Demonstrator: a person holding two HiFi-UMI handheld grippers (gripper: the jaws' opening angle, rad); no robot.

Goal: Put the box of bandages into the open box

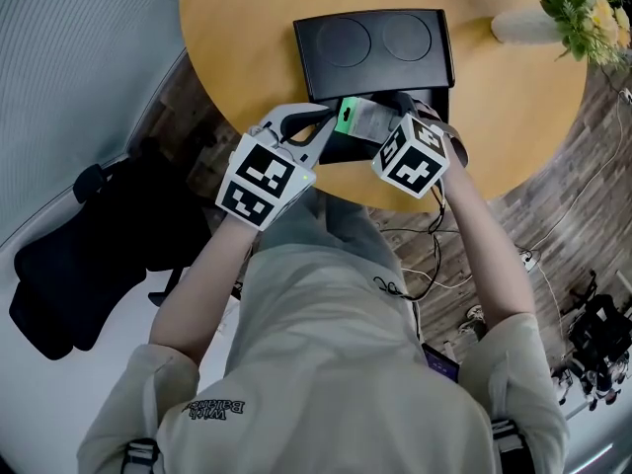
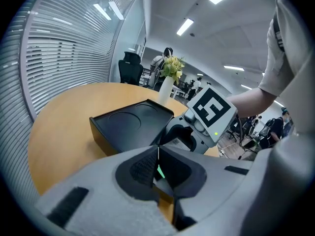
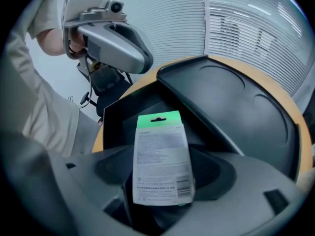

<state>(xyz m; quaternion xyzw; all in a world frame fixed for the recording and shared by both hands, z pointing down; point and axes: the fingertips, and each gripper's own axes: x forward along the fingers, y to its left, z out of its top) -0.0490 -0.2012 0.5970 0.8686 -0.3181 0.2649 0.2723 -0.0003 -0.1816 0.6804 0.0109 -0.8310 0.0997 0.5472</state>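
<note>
The box of bandages (image 1: 363, 119), white with a green top, hangs in my right gripper (image 1: 378, 126), which is shut on its lower end. In the right gripper view the box of bandages (image 3: 162, 166) stands upright between the pads, over the dark inside of the open black box (image 3: 123, 117). The lid (image 1: 375, 52) of the open box lies folded back on the round wooden table (image 1: 237, 28). My left gripper (image 1: 329, 118) is just left of the green end, its jaws together with nothing between them. It shows at the upper left as the left gripper (image 3: 140, 58).
A white vase of flowers (image 1: 563, 13) stands at the table's far right edge. A black office chair (image 1: 79, 265) is on the floor to my left, and cables (image 1: 434, 255) lie on the floor to my right. Window blinds (image 2: 69, 48) curve round the table.
</note>
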